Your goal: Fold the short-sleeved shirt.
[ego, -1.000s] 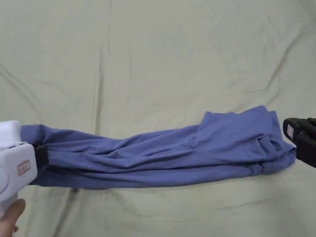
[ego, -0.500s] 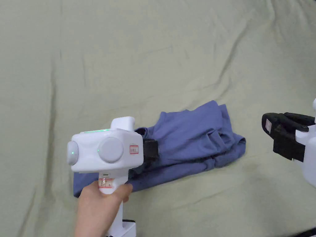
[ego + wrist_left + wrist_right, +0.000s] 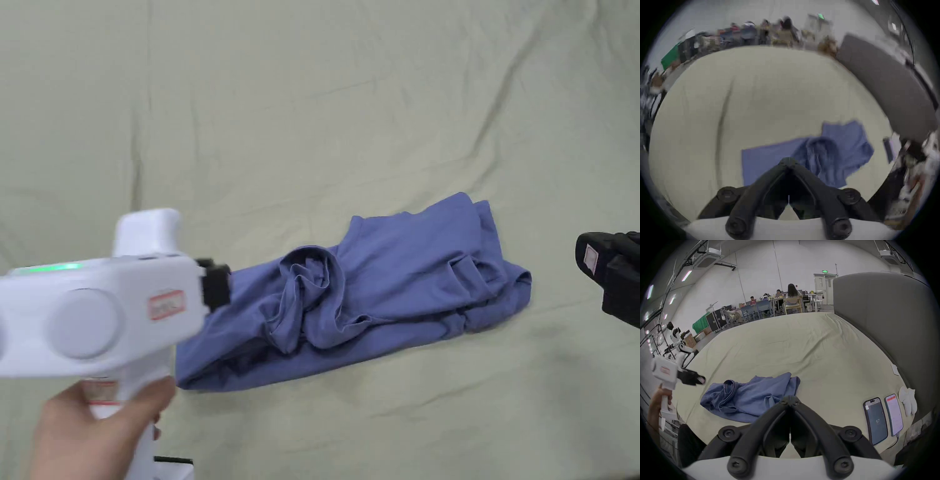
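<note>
On the bed, shirt lies bunched: soft, light, floppy. Take hold at 2 hem corners. Left gripper & right gripper closed, empty.

Nothing I may read off — labels blurred, phone screens excluded

2 phones + white cloth on green sheet.
</note>
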